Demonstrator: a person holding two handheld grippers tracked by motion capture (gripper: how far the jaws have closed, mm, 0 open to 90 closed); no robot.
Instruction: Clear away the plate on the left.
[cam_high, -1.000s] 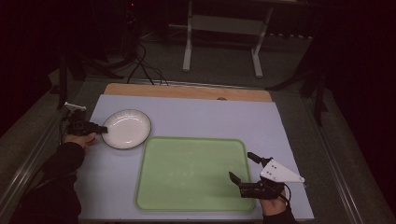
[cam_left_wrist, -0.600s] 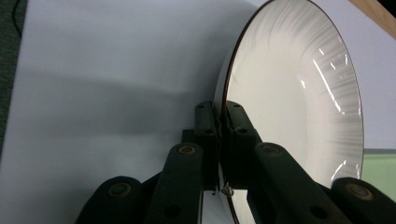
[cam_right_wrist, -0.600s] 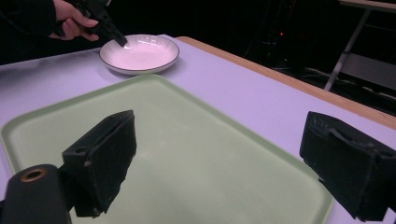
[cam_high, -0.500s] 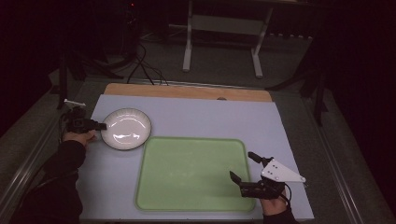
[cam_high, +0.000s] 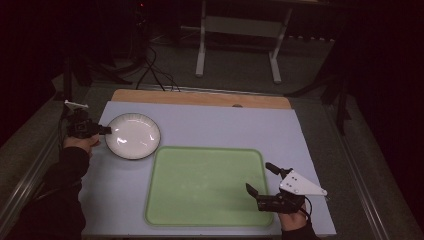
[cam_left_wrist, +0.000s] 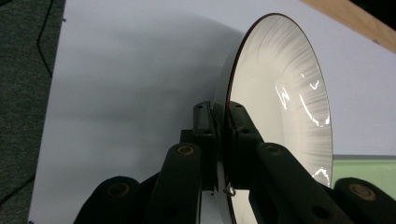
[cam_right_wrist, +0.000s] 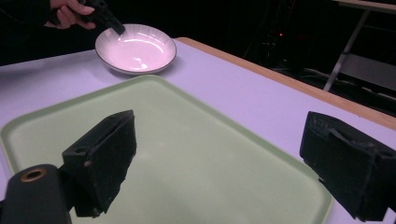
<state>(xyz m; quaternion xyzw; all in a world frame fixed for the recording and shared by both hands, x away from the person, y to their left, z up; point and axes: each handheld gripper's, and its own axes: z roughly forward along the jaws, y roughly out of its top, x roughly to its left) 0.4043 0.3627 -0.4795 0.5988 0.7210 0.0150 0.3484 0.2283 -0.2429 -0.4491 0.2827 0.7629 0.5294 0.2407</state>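
Observation:
A white ribbed plate (cam_high: 133, 135) hangs tilted over the table's left side, just beyond the green tray (cam_high: 205, 186). My left gripper (cam_high: 104, 130) is shut on the plate's left rim. In the left gripper view the plate (cam_left_wrist: 285, 93) stands on edge, its rim pinched between the black pads (cam_left_wrist: 205, 122). My right gripper (cam_high: 261, 178) stands open at the tray's right edge, with nothing between its jaws. The right gripper view looks across the tray (cam_right_wrist: 196, 158) to the plate (cam_right_wrist: 136, 49) and the hand holding it.
A lilac mat (cam_high: 240, 127) covers the table, with a wooden strip (cam_high: 200, 97) along its far edge. Beyond the table stand a metal frame (cam_high: 237, 42) and cables on a dark floor. A grey plate (cam_high: 300, 184) tops the right gripper.
The left gripper has carried the plate a little away from me, and lifted and tilted it. The right gripper has stayed in place, open.

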